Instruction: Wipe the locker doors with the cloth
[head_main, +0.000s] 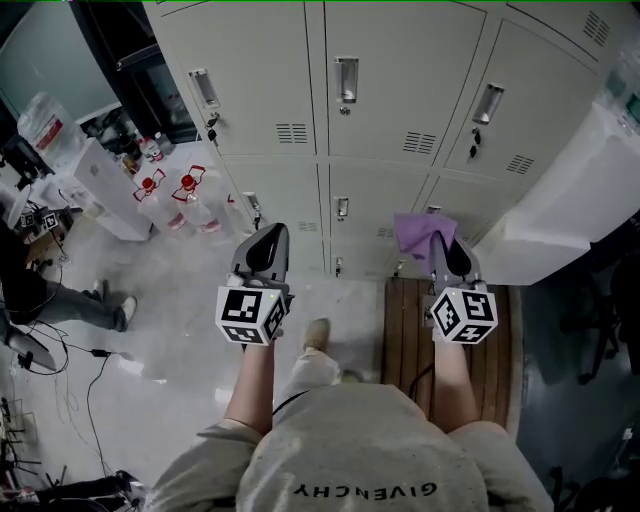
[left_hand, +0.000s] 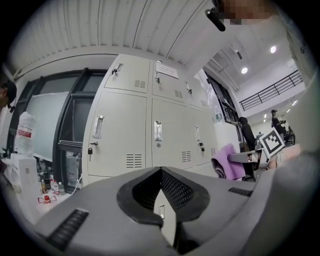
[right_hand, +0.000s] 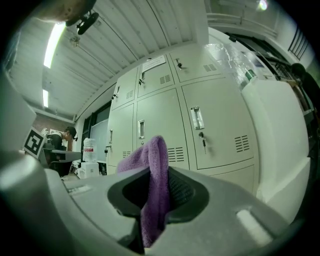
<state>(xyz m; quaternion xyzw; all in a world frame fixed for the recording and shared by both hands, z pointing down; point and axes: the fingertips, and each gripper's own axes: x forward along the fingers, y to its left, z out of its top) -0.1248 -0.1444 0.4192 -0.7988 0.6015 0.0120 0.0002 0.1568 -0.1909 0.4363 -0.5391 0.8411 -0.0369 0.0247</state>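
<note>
The right hand-held gripper (head_main: 447, 255) is held low in front of the body, its jaws pinched on a purple cloth (head_main: 422, 232). In the right gripper view the cloth (right_hand: 155, 170) is seen clamped along a fold, with a soft loop standing above the jaws and a tail hanging below. The left hand-held gripper (head_main: 265, 250) is carried alongside. In its own view the jaws are seen pressed together at the tips, with nothing between them.

The cloth is judged to be light, limp and fluffy. It should give under pressure and may bunch or drag out of the grip if pushed hard across painted metal. A hold deep on the fold, as here, is likely the safest, with the loose loop offered to the surface.

Below the right arm a strip of wooden slats (head_main: 405, 330) lies on the floor (head_main: 170, 340), so footing there should be watched. To the left, some water bottles (head_main: 170, 195) stand near the base of the locker doors (head_main: 400, 90), which the cloth is not yet touching.

The doors are flat, but handles (head_main: 346, 78), keys and vent slots stick out or break the surface and could snag the cloth. To the right, a white covered bulk (head_main: 570, 210) crowds the last column, so sideways room is tighter there. The middle doors are open to a free sweep.
</note>
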